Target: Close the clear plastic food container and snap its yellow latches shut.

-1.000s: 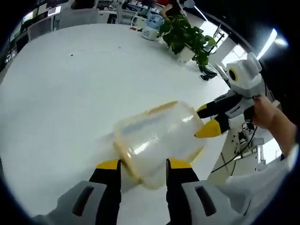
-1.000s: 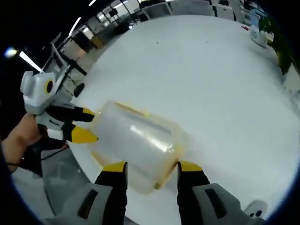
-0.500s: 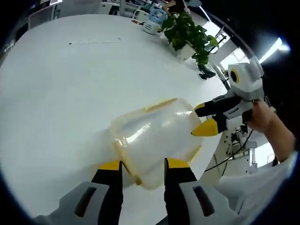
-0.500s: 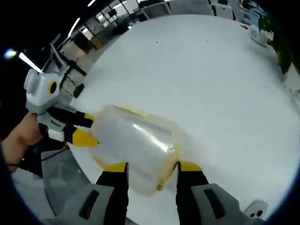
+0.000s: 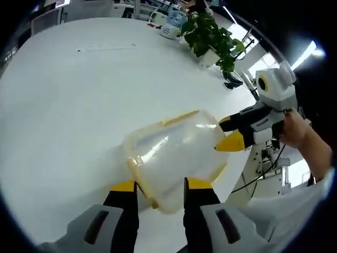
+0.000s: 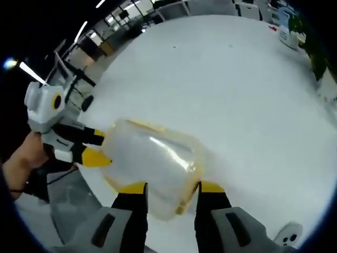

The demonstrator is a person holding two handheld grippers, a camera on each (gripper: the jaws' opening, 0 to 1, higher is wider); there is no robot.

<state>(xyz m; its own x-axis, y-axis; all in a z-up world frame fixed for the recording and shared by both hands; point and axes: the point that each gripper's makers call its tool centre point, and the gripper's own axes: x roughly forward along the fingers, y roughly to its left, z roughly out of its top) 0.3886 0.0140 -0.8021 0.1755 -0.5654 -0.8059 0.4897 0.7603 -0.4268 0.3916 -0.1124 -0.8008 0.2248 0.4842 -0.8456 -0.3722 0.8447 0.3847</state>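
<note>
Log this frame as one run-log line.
container: on table, lid on | left gripper: at one end | right gripper: at opposite end

The clear container (image 5: 176, 158) hides its near end behind the left gripper (image 5: 157, 185), so whether the jaws touch it cannot be told; the same holds for the right gripper (image 6: 171, 187) in its own view; the yellow latches (image 5: 142, 179) blur into the rim, open or snapped unclear; items by the plant (image 5: 210, 37) at the table's (image 5: 68, 95) far edge are too small to identify.
</note>
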